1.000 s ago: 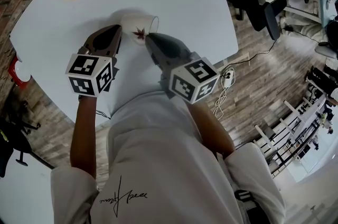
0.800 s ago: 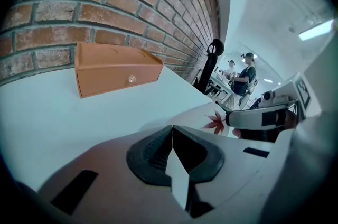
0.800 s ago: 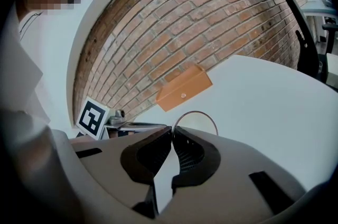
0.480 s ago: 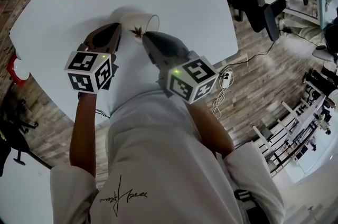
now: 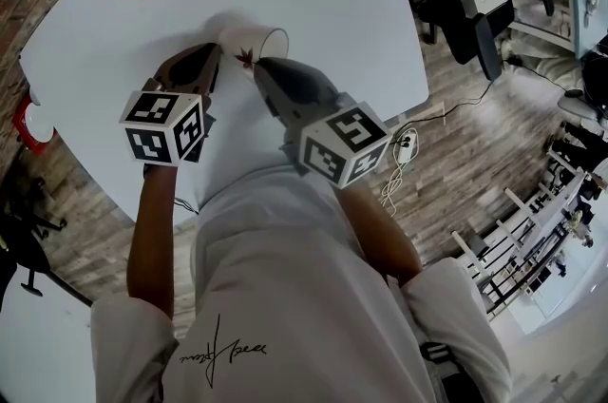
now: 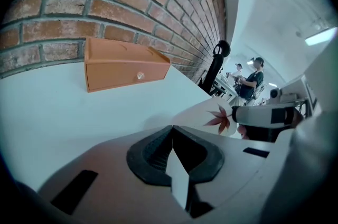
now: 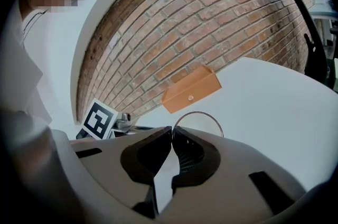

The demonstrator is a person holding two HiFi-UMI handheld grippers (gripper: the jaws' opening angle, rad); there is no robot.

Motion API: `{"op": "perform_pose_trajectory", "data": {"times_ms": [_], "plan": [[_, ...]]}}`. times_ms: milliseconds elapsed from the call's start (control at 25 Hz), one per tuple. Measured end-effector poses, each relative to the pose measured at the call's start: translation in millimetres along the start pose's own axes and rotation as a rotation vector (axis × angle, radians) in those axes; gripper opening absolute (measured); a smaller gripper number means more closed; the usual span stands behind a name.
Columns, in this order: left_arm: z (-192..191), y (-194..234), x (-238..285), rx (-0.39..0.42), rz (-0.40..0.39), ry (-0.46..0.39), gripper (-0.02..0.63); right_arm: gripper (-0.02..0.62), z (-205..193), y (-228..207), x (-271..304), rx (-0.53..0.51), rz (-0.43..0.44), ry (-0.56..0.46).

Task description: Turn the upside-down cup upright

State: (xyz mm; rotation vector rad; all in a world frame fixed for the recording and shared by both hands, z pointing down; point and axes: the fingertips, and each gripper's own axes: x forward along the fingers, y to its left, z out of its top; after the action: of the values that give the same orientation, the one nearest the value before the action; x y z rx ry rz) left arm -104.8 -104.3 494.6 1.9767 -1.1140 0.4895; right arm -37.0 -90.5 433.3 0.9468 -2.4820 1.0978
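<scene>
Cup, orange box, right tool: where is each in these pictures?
cup (image 5: 245, 42), head view, its white side wall.
orange box (image 6: 119, 76), left gripper view, its front face.
right tool (image 7: 172, 130), right gripper view, where its tips meet.

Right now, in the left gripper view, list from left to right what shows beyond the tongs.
In order: orange rectangular box → white cup with a red leaf print → right gripper, its tongs at the leaf. The black chair behind overlaps the cup, so it is left out.
</scene>
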Motion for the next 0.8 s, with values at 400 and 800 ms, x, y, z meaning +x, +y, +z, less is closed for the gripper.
{"op": "perform_pose_trajectory", "data": {"times_ms": [400,800], "plan": [[-4,8,1,-0.002,0.038,0.02,0.011,0.021,6,10,9,-0.033,0.032,0.006],[-11,17,3,-0.022,0.048,0.039,0.011,0.021,4,19,19,-0.059,0.049,0.02]]}}
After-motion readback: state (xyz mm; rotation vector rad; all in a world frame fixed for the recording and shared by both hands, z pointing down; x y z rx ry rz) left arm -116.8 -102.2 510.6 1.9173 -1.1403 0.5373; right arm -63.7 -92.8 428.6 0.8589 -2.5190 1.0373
